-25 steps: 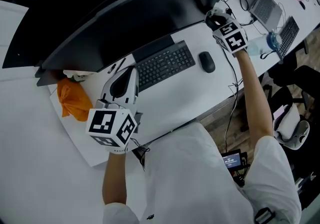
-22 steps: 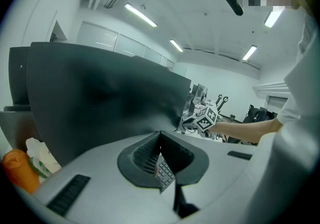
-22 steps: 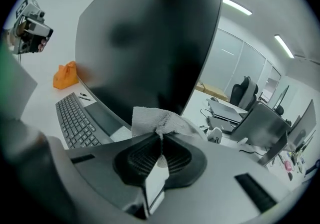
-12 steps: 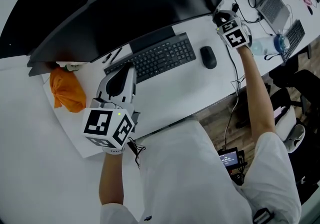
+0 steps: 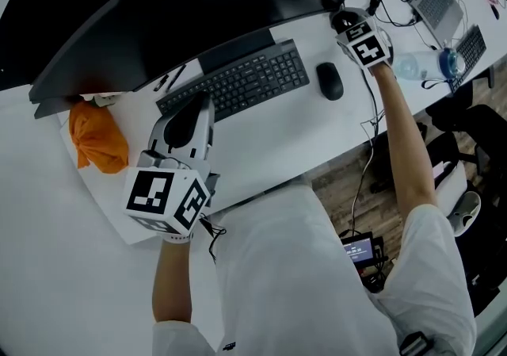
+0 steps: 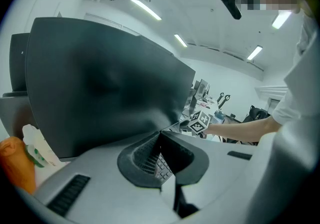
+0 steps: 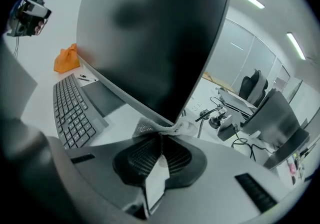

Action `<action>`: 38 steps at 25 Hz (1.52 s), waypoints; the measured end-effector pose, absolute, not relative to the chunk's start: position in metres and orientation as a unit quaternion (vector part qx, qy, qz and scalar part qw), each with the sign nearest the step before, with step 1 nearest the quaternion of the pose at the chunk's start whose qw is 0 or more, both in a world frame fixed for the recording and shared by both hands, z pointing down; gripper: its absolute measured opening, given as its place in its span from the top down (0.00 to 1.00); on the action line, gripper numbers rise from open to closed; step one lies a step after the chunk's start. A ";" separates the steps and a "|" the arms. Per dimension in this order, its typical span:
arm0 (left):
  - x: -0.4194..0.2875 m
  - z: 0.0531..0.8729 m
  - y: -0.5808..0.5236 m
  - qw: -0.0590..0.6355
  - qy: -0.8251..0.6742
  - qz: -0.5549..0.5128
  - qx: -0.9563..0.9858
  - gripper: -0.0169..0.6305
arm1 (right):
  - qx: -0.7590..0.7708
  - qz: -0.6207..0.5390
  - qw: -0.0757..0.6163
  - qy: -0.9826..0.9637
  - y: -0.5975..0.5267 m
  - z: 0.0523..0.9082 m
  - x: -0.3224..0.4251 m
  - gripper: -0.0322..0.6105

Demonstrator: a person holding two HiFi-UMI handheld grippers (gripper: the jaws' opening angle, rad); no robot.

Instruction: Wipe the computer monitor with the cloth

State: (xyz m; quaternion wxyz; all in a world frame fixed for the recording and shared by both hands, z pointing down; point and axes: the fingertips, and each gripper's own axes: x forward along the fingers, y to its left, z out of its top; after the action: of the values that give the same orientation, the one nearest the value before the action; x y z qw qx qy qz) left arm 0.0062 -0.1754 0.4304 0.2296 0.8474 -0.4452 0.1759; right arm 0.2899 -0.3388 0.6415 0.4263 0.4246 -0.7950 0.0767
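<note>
The left claw [image 5: 198, 105] hangs over the lower left part of the head view, its marker cube nearest the person and its tips above the left end of the keyboard [image 5: 238, 81]. In its own view the claw [image 6: 161, 133] is pressed together at the tips with nothing pinched between them, and only a sliver of keys shows past them. Left of it an orange bag [image 5: 97, 139] lies on the white counter [image 5: 277, 148], just under the left end of the monitor [image 5: 198, 5]. The wide dark screen fills the upper left and centre of the frame, with the keyboard in front of its stand. A black mouse [image 5: 329, 81] sits to the right of the keyboard. Further right, at the top, the right claw [image 5: 342, 20] reaches up to the monitor's lower right corner. Its own view shows the claw [image 7: 161, 135] closed on the cloth [image 7: 172, 129], a bunched pale rag that touches the bottom edge of the screen [image 7: 150, 33] at that corner. At the far right a clear water bottle [image 5: 424, 67] lies among cables.
</note>
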 end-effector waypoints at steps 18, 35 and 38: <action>-0.020 0.434 -0.164 0.236 -0.457 0.176 0.839 0.95 | 0.449 0.105 0.267 -0.846 -0.324 0.638 0.208 0.92; -0.062 0.432 -0.140 0.242 -0.482 0.161 0.827 0.94 | 0.386 0.090 0.259 -0.881 -0.294 0.627 0.088 0.92; -0.071 0.431 -0.136 0.244 -0.489 0.157 0.823 0.95 | 0.381 0.110 0.244 -0.885 -0.290 0.626 0.067 0.92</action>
State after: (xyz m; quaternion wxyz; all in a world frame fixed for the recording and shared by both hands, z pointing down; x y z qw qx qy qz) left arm -0.0707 -0.1359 0.4312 0.2439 0.8228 -0.4888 0.1565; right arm 0.0669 -0.2899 0.6262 0.2440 0.3809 -0.8850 0.1102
